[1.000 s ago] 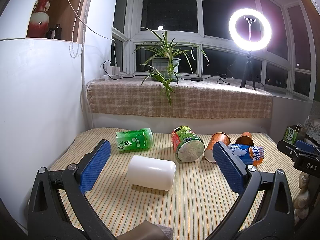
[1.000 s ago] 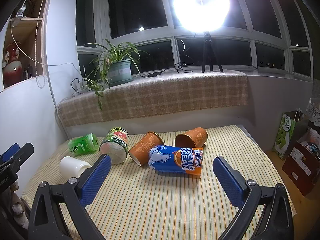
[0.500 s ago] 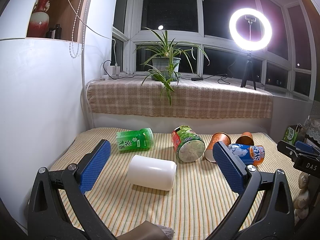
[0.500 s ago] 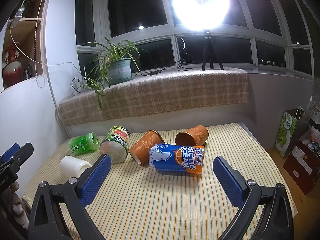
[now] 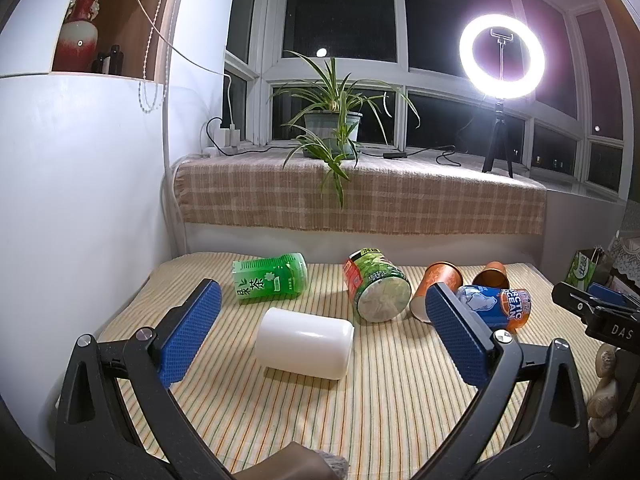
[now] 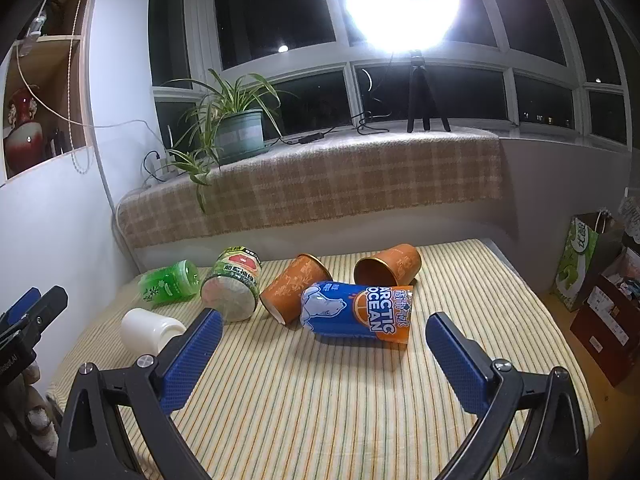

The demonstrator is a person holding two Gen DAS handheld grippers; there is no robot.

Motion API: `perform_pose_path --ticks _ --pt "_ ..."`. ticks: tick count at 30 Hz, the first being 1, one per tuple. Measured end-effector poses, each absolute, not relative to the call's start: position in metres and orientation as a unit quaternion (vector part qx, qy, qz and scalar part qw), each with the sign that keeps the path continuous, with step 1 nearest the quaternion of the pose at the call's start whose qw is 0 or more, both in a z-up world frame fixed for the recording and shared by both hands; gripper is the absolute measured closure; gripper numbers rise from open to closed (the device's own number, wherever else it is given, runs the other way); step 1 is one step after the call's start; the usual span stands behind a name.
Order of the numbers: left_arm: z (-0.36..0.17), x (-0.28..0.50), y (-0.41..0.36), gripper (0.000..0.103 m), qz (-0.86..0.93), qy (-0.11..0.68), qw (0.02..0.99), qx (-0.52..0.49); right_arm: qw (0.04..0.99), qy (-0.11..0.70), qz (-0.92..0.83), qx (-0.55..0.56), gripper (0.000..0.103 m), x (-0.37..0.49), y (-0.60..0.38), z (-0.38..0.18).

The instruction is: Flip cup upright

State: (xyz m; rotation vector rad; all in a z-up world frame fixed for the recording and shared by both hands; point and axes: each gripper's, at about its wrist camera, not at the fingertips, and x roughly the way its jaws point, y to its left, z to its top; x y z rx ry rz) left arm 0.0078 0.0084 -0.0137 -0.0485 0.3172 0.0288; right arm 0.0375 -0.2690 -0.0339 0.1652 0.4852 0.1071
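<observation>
Several cups lie on their sides on a striped cloth table (image 5: 280, 412). A white cup (image 5: 305, 343) lies just ahead of my open, empty left gripper (image 5: 322, 330). Behind it lie a green cup (image 5: 270, 283), a green-and-red cup (image 5: 377, 290), two orange cups (image 5: 439, 290) (image 5: 492, 275) and a blue ARCTIC OCEAN cup (image 5: 496, 306). In the right wrist view my right gripper (image 6: 320, 350) is open and empty, close in front of the blue cup (image 6: 356, 312). The orange cups (image 6: 294, 286) (image 6: 388, 266), green-and-red cup (image 6: 233, 282), green cup (image 6: 170, 282) and white cup (image 6: 150, 328) lie beyond and left.
A white wall (image 5: 80, 208) borders the table's left side. A ledge with checked cloth (image 5: 360, 204) runs behind, holding a potted plant (image 5: 332, 128) and a ring light on a tripod (image 5: 500, 80). Bags and boxes (image 6: 592, 272) stand on the floor to the right.
</observation>
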Motion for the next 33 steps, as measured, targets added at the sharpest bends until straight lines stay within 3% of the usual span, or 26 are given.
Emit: perform_pose_path --ticks 12,25,29,33 --pt "-0.023 0.008 0.014 0.0 0.013 0.164 0.986 -0.021 0.956 0.271 0.064 0.093 0.001 0.058 -0.27 -0.037" --pt "-0.028 0.021 0.034 0.0 -0.021 0.223 0.974 -0.033 0.906 0.37 0.113 0.169 0.014 0.134 -0.277 -0.032" --pt "-0.015 0.049 0.026 0.009 -0.115 0.278 0.954 -0.018 0.895 0.38 0.124 0.199 0.014 0.144 -0.282 -0.034" --pt "0.003 0.082 0.001 0.012 -0.183 0.308 0.933 0.021 0.893 0.379 0.122 0.211 0.014 0.137 -0.293 -0.038"
